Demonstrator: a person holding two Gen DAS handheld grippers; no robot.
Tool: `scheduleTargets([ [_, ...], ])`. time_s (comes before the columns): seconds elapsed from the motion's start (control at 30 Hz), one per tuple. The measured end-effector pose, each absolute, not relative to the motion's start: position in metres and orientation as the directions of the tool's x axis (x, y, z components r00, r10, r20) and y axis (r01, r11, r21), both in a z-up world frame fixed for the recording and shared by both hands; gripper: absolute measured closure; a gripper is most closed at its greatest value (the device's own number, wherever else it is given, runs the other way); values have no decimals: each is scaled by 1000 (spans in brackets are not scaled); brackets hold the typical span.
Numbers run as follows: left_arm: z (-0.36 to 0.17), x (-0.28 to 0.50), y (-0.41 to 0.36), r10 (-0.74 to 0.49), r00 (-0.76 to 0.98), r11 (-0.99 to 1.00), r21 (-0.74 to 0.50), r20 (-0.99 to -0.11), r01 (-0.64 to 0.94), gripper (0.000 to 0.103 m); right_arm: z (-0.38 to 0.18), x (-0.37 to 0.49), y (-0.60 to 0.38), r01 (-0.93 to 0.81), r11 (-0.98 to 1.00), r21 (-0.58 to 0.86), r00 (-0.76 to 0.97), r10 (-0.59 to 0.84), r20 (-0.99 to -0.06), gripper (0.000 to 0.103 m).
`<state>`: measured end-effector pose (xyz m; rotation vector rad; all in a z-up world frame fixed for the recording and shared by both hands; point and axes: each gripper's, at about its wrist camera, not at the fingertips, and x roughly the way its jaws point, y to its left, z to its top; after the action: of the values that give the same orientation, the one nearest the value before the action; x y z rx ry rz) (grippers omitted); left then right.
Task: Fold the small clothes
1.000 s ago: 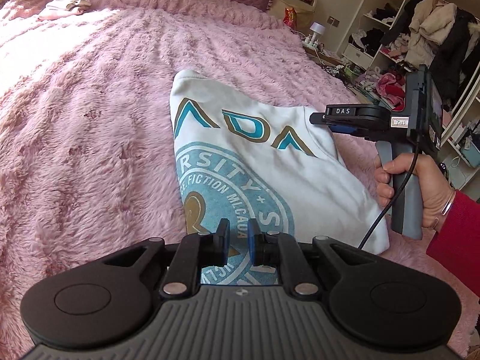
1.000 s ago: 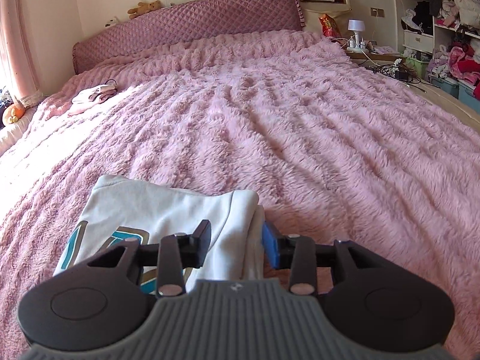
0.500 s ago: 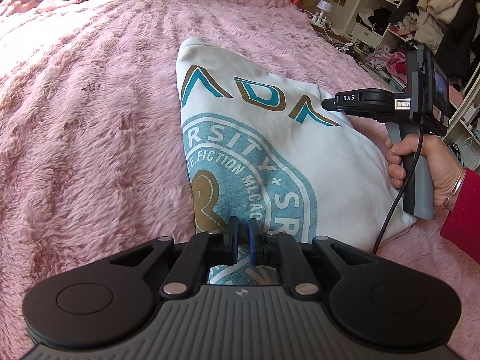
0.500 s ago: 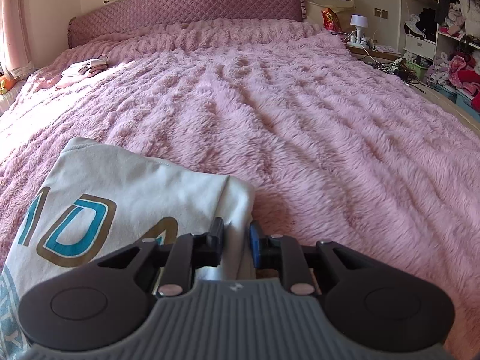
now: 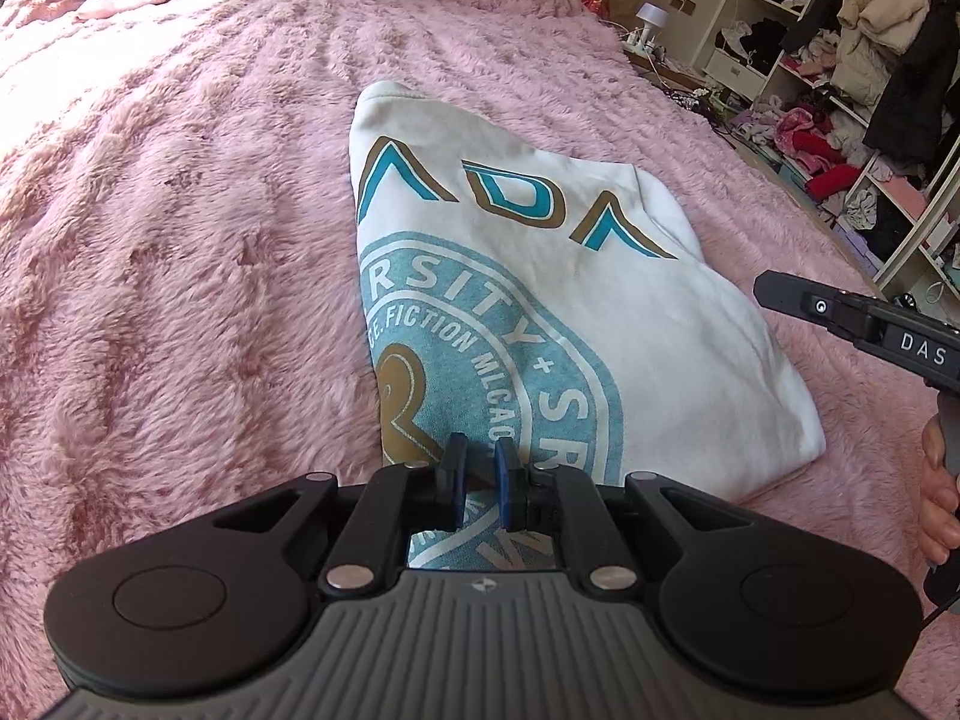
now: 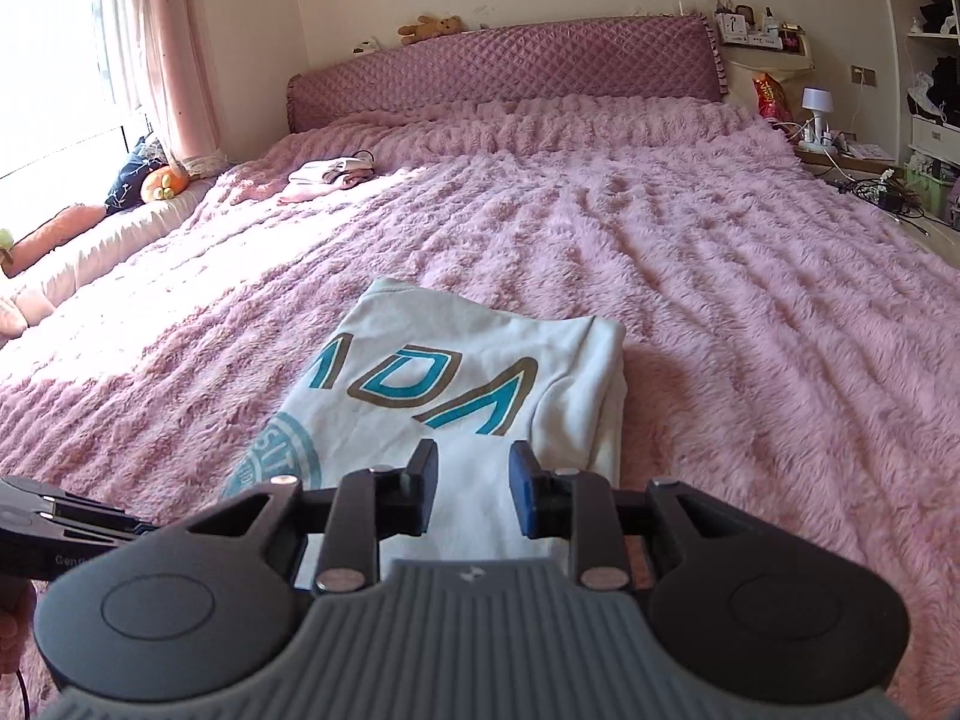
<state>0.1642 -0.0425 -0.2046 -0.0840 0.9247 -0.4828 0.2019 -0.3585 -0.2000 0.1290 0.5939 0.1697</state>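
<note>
The left gripper is staying nearly closed, its blue pads pinching the near edge of the folded white T-shirt, exactly as a second ago. The right gripper is standing released above the shirt's near right part, nothing between its fingers; its jaws have just been opening slightly after closing in. A second ago they were straddling the shirt's folded right edge; now that gripper is sitting back from the cloth, and in the left wrist view it is showing only at the right border, with part of the hand below it. The shirt is lying on the pink fluffy bedspread, print up, toward the near side. A small pale garment is lying far left, near the headboard.
</note>
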Motion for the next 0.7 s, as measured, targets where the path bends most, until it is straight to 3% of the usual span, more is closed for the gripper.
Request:
scheduleTargets([
  [0.17,-203,161,-46,-428,506,891,-257,-749,374,91,-235,203,-371,-16,984,179,748,131,-651,81],
  [0.4,-202,164,-45,-417,502,896,-247,-758,370,91,-231,199,-366,-6,988,154,757,105,-645,78],
  [0.57,-188,151,-37,-413,532,902,-250,-739,352,90,-205,170,-369,11,979,205,803,114,-585,57],
  [0.7,-188,137,-21,-418,540,907,-298,-731,298,90,-205,147,-374,54,975,216,799,87,-595,48],
])
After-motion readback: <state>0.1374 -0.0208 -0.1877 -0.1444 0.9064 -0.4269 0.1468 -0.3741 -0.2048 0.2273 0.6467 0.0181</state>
